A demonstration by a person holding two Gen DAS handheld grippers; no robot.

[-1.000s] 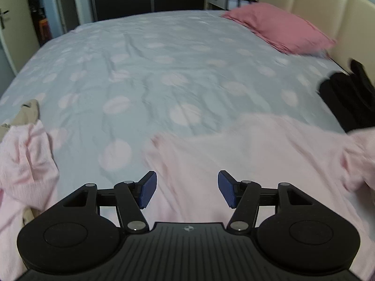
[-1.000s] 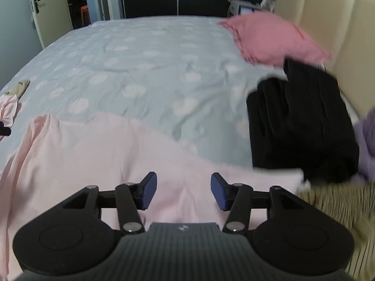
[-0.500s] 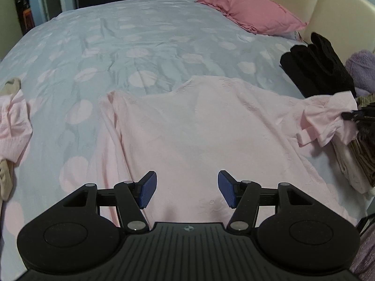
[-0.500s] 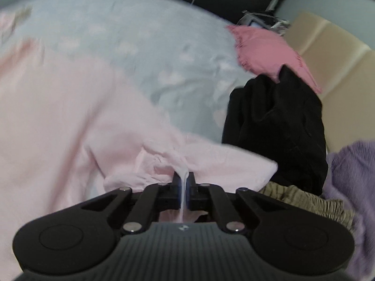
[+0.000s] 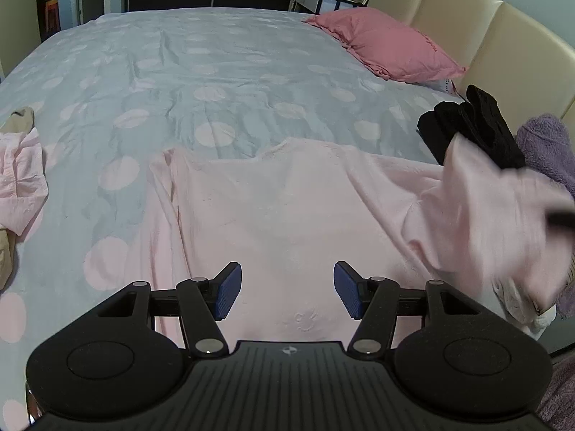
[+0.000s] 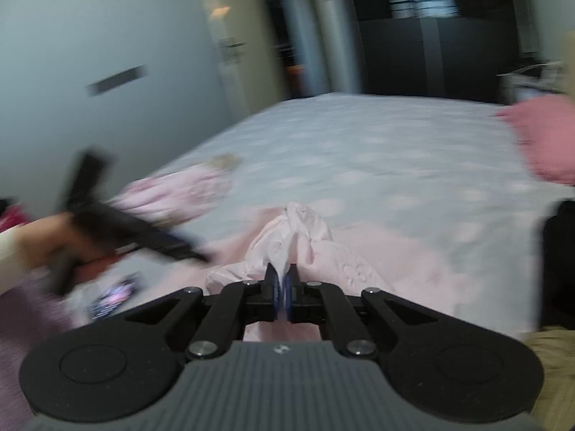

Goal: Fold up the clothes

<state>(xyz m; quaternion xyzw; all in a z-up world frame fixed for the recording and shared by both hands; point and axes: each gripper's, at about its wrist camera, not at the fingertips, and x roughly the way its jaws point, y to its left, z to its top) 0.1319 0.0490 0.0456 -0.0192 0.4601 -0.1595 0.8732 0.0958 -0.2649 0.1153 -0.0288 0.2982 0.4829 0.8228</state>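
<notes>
A wide bed (image 5: 222,72) with a pale blue spotted cover carries the pale pink cotton shirt (image 5: 287,215) spread flat near its front edge. Right tongs (image 6: 282,292) are pinched on its lifted sleeve; left tongs (image 5: 285,296) hover apart above the hem.

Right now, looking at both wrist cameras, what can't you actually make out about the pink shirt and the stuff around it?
- Left wrist view: the pink shirt's lifted right sleeve is motion-blurred; the right gripper is a dark streak at the frame edge.
- Left wrist view: the shirt's hem is hidden behind the left gripper.
- Right wrist view: blur smears the whole frame, so the left gripper's jaws are unreadable.
- Right wrist view: the black garment is cut off by the right edge.
</notes>
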